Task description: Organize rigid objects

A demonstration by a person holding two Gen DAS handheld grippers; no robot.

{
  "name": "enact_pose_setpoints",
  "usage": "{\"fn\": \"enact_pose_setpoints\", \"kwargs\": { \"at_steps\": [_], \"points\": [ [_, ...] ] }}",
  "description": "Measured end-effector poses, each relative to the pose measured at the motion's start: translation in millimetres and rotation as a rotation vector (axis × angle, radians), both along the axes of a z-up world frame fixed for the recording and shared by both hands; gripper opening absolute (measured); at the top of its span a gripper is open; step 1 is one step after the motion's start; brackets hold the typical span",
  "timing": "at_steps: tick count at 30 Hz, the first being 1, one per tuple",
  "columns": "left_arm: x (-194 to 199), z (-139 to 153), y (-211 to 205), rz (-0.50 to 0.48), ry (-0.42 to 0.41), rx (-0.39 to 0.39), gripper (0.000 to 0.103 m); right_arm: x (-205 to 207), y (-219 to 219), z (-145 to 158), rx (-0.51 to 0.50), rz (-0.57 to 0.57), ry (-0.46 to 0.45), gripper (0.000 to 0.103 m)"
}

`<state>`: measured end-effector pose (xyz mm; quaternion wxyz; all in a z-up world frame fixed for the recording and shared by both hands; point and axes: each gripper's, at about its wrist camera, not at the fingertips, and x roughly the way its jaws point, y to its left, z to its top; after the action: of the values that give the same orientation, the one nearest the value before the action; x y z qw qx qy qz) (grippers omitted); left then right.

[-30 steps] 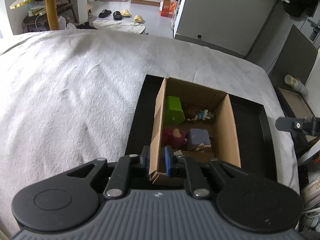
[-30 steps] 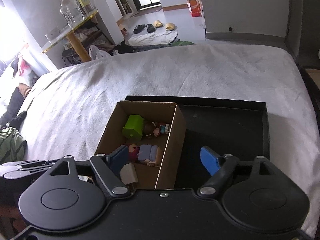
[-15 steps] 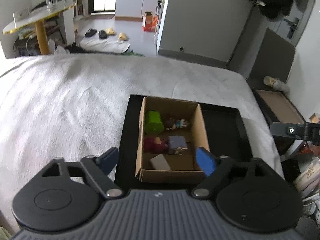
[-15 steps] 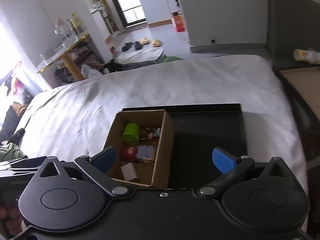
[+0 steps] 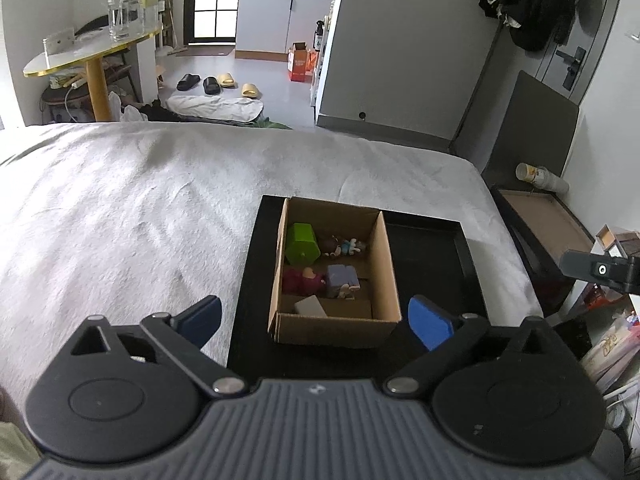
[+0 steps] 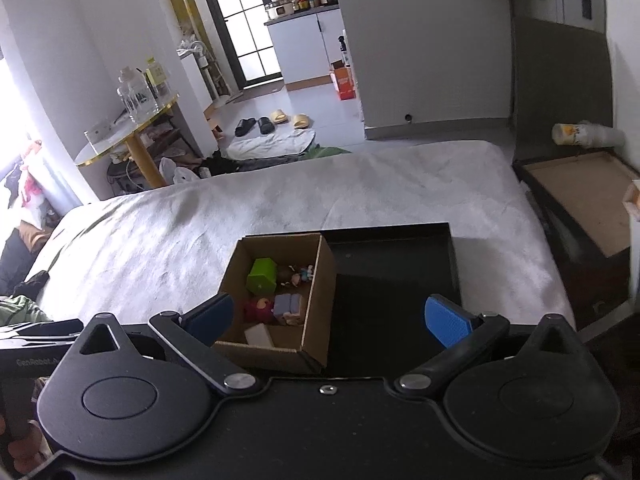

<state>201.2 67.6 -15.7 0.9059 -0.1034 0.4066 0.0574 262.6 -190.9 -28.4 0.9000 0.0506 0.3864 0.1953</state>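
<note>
An open cardboard box (image 5: 384,272) (image 6: 320,292) stands in the left half of a black tray (image 5: 440,256) (image 6: 392,268) on a grey bed. Inside lie a green block (image 5: 302,243) (image 6: 262,276), a small doll (image 5: 344,247), a red toy (image 5: 302,280), a purple block (image 5: 340,278) (image 6: 289,306) and a grey block (image 5: 310,306) (image 6: 259,335). My left gripper (image 5: 316,322) is open and empty, above the box's near side. My right gripper (image 6: 328,318) is open and empty, above the box and tray.
The grey bed cover (image 5: 140,208) spreads to the left and behind the tray. A dark framed board (image 5: 548,220) lies past the bed's right edge. A round yellow-edged table (image 5: 88,60) with bottles stands far left. Slippers (image 5: 216,82) lie on the floor.
My left gripper let go of the box's near wall, opened wide and drew back and up. My right gripper also drew back and up, still open.
</note>
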Motion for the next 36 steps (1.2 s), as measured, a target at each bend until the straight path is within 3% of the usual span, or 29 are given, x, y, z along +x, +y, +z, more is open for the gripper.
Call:
{"fn": "enact_pose_setpoints", "kwargs": {
  "at_steps": [7, 16, 36],
  "points": [
    [-27.6, 12.5, -13.6, -0.004, -0.014, 0.061, 0.103, -29.5, -11.5, 11.5, 0.005, -0.007, -0.030, 0.103],
    [-60.7, 25.3, -21.1, -0.031, -0.045, 0.032, 0.103, -62.2, -20.2, 31.8, 0.021, -0.049, -0.070, 0.103],
    [-112.4, 66.2, -38.8, -0.077, -0.143, 0.097, 0.103, -118.4, -11.2, 61.4, 0.009, 0.007, -0.122, 0.103]
  ]
}}
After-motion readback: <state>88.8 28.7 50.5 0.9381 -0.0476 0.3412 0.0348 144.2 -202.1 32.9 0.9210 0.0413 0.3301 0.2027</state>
